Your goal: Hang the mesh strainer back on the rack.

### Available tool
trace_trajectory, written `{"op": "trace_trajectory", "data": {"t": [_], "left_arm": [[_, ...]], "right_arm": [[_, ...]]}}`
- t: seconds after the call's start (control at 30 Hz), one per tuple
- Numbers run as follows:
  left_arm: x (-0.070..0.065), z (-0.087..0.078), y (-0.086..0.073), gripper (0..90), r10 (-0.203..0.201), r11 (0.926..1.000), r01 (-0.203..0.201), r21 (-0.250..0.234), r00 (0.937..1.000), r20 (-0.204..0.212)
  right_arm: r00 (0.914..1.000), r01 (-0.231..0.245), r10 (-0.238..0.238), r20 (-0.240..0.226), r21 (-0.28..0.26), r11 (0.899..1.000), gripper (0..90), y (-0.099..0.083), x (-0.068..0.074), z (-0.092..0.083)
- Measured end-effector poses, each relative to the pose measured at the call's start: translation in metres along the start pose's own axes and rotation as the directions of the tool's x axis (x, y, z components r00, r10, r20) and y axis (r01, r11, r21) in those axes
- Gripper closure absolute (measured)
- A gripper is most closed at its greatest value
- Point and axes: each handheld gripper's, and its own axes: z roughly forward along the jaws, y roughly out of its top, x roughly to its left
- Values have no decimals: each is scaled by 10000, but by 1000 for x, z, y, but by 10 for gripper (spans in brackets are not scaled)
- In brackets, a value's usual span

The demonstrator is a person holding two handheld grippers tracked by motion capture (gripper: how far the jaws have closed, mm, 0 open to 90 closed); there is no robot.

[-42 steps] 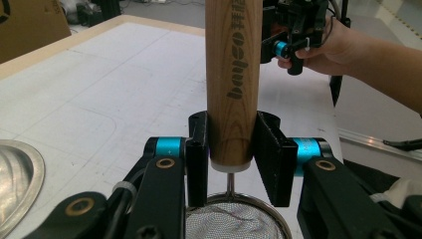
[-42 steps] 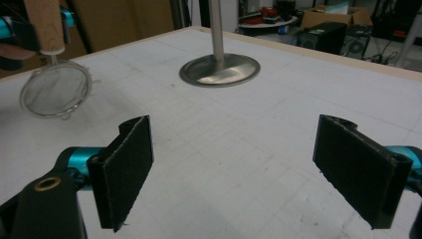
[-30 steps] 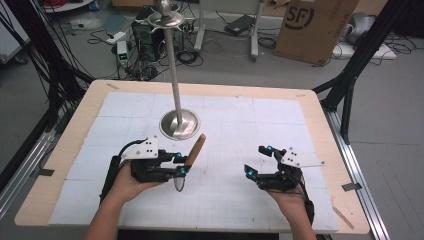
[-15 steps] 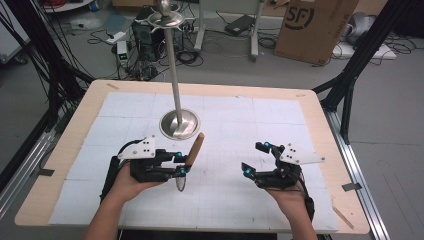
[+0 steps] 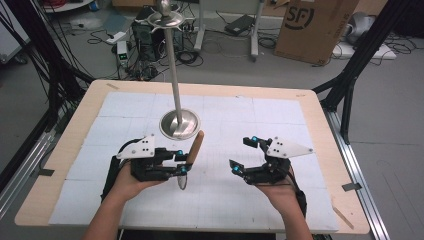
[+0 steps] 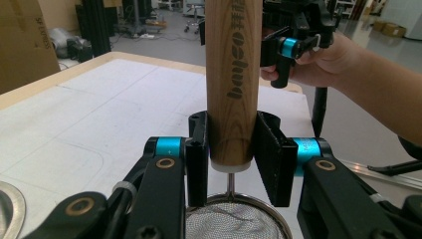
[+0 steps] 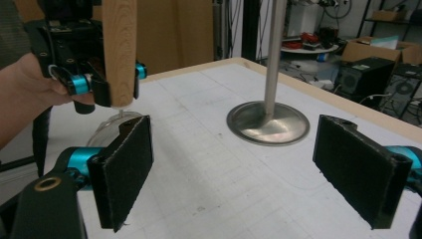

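A small mesh strainer [image 5: 181, 179] with a brown wooden handle [image 5: 195, 147] is held at the front left of the table. My left gripper [image 5: 186, 162] is shut on the handle near its mesh end. In the left gripper view the handle [image 6: 233, 74] stands upright between the pads, with the mesh bowl [image 6: 234, 221] just below. My right gripper [image 5: 241, 153] hovers to the right of it, open and holding nothing, jaws pointing toward the strainer. In the right gripper view its wide-apart pads [image 7: 127, 169] frame the table, and the handle [image 7: 119, 50] is at upper left.
A metal stand rises from a round base [image 5: 179, 123] just behind the strainer; its thin pole [image 5: 173, 60] ends in a disc at the top. A white mat [image 5: 250, 115] covers the wooden table [image 5: 320, 120]. Cables and a cardboard box [image 5: 312, 27] lie on the floor beyond.
My right gripper has lifted and drifted a little toward the strainer, staying open. The left gripper and the strainer have kept still.
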Motion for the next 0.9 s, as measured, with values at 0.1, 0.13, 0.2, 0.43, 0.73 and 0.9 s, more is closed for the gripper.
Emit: {"op": "trace_trajectory", "data": {"t": [0.1, 0.13, 0.2, 0.43, 0.73, 0.9], "left_arm": [[0, 2, 0, 684, 27, 10000, -27, -24, 10000, -45], [-1, 3, -1, 684, -16, 10000, 16, -28, 10000, -60], [0, 6, -2, 684, -13, 10000, 13, 11, 10000, -66], [0, 14, -4, 684, 4, 10000, -4, 96, 10000, 21], [-3, 22, -3, 684, 175, 9997, -169, -194, 9993, 339], [-3, 24, -3, 684, 150, 9996, -136, -264, 9985, 526]], "right_arm": [[9999, 43, -43, -139, 33, 10000, 152, 4, 1, 3], [9999, 56, -56, -159, 26, 10000, 152, 5, 1, 4], [9995, 29, -33, -304, -106, 9999, 152, 9, 0, 5], [9969, 29, -49, -782, -265, 9996, 155, 15, 1, 8], [9916, 42, -85, -1293, -336, 9994, 159, 20, 5, 14], [9822, 117, -181, -1871, -353, 9993, 186, 23, 10, 16]]}}
